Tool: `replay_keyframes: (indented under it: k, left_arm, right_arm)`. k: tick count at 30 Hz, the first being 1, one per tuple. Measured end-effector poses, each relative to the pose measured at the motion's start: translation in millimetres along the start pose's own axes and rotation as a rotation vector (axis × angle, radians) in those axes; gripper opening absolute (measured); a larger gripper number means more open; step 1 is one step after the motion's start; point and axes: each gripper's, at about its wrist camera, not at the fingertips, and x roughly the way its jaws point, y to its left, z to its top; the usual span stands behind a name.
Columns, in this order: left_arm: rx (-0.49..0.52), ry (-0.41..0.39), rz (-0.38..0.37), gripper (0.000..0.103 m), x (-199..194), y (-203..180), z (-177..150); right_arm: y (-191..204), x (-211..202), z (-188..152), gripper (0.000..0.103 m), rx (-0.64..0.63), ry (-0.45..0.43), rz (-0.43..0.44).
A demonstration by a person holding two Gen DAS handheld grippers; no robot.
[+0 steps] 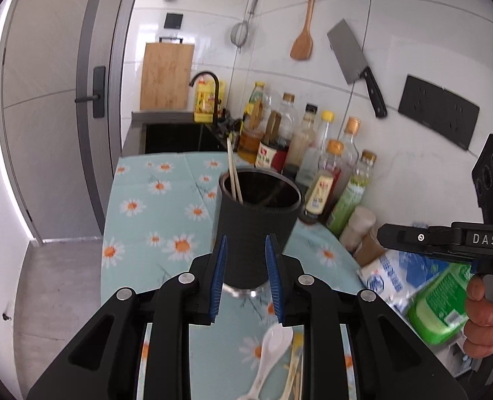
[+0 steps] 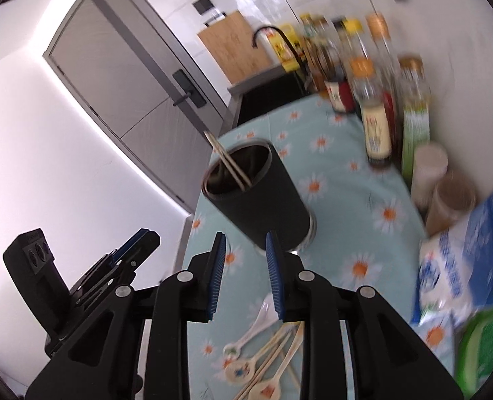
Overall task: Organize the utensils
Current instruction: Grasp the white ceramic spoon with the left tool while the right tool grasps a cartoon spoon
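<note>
Hovering, my left gripper (image 1: 245, 253) and right gripper (image 2: 245, 250) were parted, empty. Black utensil holder (image 1: 256, 223) stood upright ahead, chopsticks (image 1: 235, 175) inside; spoons (image 2: 246, 360) lay on the tablecloth (image 1: 166, 216) nearer me.

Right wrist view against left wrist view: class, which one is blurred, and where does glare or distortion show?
Right wrist view: motion blur smears the bottles and packets; the black holder stays fairly sharp. Left wrist view: crisp, fisheye bends the door, and a bright overexposed strip runs down the left edge.
</note>
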Motion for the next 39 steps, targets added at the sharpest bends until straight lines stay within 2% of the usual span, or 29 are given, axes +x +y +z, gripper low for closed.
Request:
replay_keyframes:
  k: [6,11,12,13,16,21,28,39]
  left_arm:
    - [0.047,0.093,-0.026,0.023,2.6,-7.0,-22.1]
    - [0.037,0.178,-0.036,0.023,7.6,-2.6,-44.5]
    - [0.034,0.199,-0.032,0.024,9.5,-1.4,-49.3]
    - [0.036,0.221,-0.027,0.031,11.6,-0.4,-54.4]
    - [0.034,0.258,-0.025,0.032,14.6,2.4,-68.0]
    - [0.031,0.316,-0.04,0.032,20.1,2.1,-86.0]
    - [0.026,0.383,-0.052,0.032,30.3,3.7,-100.5]
    - [0.002,0.446,-0.066,0.032,48.3,18.0,-114.9]
  right_arm:
    - [-34.6,12.3,-35.0,0.027,0.14,0.113,0.064]
    - [-56.4,29.0,-69.1,0.027,0.236,0.226,0.101]
    - [-59.4,33.3,-75.2,0.027,0.254,0.249,0.107]
    - [-63.9,39.9,-83.9,0.027,0.281,0.284,0.114]
    - [-73.0,53.0,-98.8,0.027,0.341,0.344,0.133]
    - [-83.3,72.4,-118.1,0.032,0.385,0.413,0.114]
    - [-85.1,87.6,-126.5,0.033,0.378,0.459,0.092]
    - [-84.7,114.9,-113.4,0.032,0.36,0.452,0.124]
